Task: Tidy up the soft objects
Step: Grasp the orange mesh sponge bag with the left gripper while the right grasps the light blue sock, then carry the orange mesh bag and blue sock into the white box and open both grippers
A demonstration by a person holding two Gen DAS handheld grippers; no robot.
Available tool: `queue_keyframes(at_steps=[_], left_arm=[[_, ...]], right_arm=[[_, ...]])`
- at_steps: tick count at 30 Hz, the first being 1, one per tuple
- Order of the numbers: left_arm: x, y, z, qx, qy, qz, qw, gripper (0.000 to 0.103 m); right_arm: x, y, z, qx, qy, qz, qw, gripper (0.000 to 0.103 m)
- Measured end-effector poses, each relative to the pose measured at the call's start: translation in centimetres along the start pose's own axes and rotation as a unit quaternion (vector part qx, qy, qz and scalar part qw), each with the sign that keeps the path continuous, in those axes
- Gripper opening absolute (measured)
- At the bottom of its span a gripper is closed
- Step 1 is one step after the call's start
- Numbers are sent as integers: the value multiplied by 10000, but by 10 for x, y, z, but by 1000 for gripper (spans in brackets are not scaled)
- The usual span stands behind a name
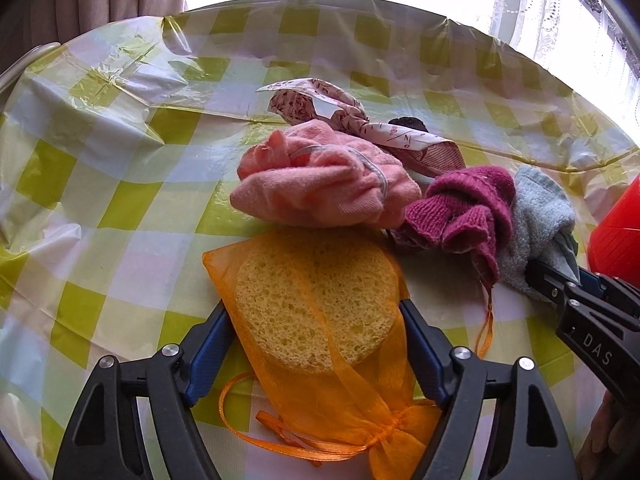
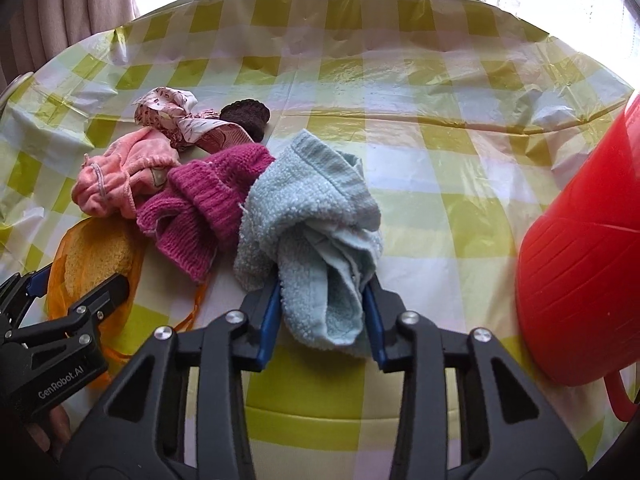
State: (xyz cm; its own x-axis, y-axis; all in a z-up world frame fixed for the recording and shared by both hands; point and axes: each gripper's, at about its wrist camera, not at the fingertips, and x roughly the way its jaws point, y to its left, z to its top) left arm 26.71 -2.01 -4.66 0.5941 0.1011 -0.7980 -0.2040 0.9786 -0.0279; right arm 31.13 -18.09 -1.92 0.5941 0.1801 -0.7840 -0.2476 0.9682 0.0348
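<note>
The right gripper (image 2: 322,300) is clamped on the blue towel (image 2: 308,216), presumably to carry it to the red tub (image 2: 580,272) beside it; the left gripper (image 1: 316,320) straddles the bagged sponge (image 1: 316,296), its blue pads at the bag's sides, seemingly touching; farther off lie the purple knit (image 2: 200,212), pink cloth (image 1: 320,184) and patterned scarf (image 1: 360,120), bunched together on the checked tablecloth (image 2: 420,120).

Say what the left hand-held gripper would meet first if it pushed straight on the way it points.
The left hand-held gripper already straddles the yellow sponge in its orange mesh bag. Straight beyond lies the pink cloth bundle, probably next, though depth is unclear.
</note>
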Motion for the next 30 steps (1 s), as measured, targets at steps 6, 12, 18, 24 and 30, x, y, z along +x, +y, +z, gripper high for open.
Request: queue_keyframes(at_steps=[6,12,18,24,30], left_arm=[[-6,2,-5,-69,37,-177,9998,79],[-21,8,-13,-299,136,-537,9980,79],[-54,7,-24,-371,-17,-718,9967,79],[-90,-8,-32,-203,-291,-828,9959,79],[-128,-51,-44,337,-524,-1117,9918,79]], right_arm=[[-14,-3,-15,73,37,69,9999,32],[-32,-7,-29,148,81,120,9998,30],[-56,-13,-46,230,62,118,9996,29],[-92,-28,-65,412,-28,114,9991,29],[-129,-49,-87,638,-186,39,9978,29]])
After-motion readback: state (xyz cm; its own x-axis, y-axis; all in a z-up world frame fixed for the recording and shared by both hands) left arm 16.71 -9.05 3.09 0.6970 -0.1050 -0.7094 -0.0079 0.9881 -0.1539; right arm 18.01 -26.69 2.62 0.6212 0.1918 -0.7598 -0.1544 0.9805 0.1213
